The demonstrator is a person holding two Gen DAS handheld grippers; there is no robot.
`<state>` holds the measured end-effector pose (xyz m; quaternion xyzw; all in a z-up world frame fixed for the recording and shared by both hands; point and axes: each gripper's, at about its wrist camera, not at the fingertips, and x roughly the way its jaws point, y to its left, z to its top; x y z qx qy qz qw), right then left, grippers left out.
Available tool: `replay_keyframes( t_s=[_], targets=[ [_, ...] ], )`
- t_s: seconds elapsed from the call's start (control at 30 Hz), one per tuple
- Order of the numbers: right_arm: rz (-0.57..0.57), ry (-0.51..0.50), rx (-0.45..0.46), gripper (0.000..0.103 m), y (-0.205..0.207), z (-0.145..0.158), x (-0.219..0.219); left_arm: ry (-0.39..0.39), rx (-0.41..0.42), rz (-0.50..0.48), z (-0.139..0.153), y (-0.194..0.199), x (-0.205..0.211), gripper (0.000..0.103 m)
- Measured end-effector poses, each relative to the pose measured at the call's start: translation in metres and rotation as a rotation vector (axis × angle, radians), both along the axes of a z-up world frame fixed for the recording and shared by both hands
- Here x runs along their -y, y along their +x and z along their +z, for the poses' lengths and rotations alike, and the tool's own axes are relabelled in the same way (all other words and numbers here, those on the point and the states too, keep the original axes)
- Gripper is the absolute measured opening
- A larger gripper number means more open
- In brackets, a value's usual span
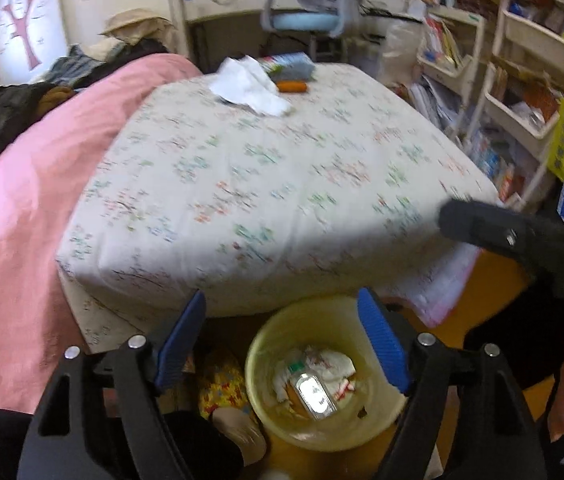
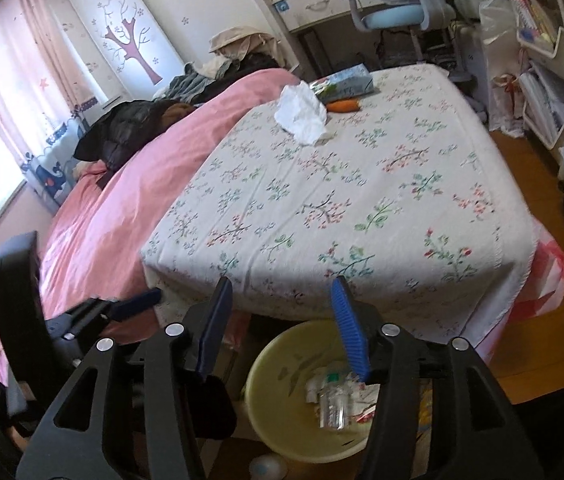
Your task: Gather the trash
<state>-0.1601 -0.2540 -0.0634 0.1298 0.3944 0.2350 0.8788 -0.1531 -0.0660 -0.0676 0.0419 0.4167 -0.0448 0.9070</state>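
Observation:
A yellow trash bin (image 1: pixel 266 344) (image 2: pixel 278 364) stands on the floor at the foot of the bed. It holds a clear plastic bottle (image 1: pixel 316 394) (image 2: pixel 334 404) and crumpled wrappers. My left gripper (image 1: pixel 282 336) is open and empty, above the bin. My right gripper (image 2: pixel 282 320) is open and empty, also above the bin. On the far end of the floral bedsheet (image 2: pixel 362 184) lie a crumpled white tissue (image 1: pixel 252 86) (image 2: pixel 302 114), an orange carrot-like object (image 1: pixel 292 86) (image 2: pixel 344 106) and a blue-green package (image 1: pixel 290 65) (image 2: pixel 346 82).
A pink duvet (image 1: pixel 22 200) (image 2: pixel 130 184) covers the bed's left half, with dark clothes piled beyond. White shelves (image 1: pixel 522 80) with books line the right wall. A blue desk chair (image 2: pixel 394 4) and desk stand at the back. Wooden floor (image 2: pixel 542 320) runs on the right.

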Motion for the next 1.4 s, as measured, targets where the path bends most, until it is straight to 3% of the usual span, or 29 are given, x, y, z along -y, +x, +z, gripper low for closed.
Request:
replay_keyframes(
  t_s=[0.1,0.23,0.47,0.53,0.97,1.4],
  targets=[
    [-0.026,-0.036,0.037,0.062,-0.002,0.002,-0.001,-0.023,0.042,0.063,0.011,0.006,-0.012,0.081],
    [-0.027,-0.084,0.088,0.063,-0.006,0.008,-0.008,-0.029,0.124,0.109,0.035,0.010,-0.027,0.089],
    [-0.012,-0.163,0.164,0.065,-0.007,0.011,-0.027,-0.016,0.223,0.161,0.066,0.025,-0.059,0.092],
    [-0.019,-0.179,0.165,0.074,-0.004,0.009,-0.032,-0.029,0.222,0.186,0.063,0.025,-0.067,0.092],
    [-0.009,-0.217,0.165,0.075,0.001,-0.002,-0.048,-0.084,0.150,0.210,0.048,0.023,-0.079,0.092],
    [-0.028,-0.207,0.164,0.075,0.003,-0.002,-0.039,-0.048,0.142,0.157,0.043,0.024,-0.065,0.092]
  ],
)
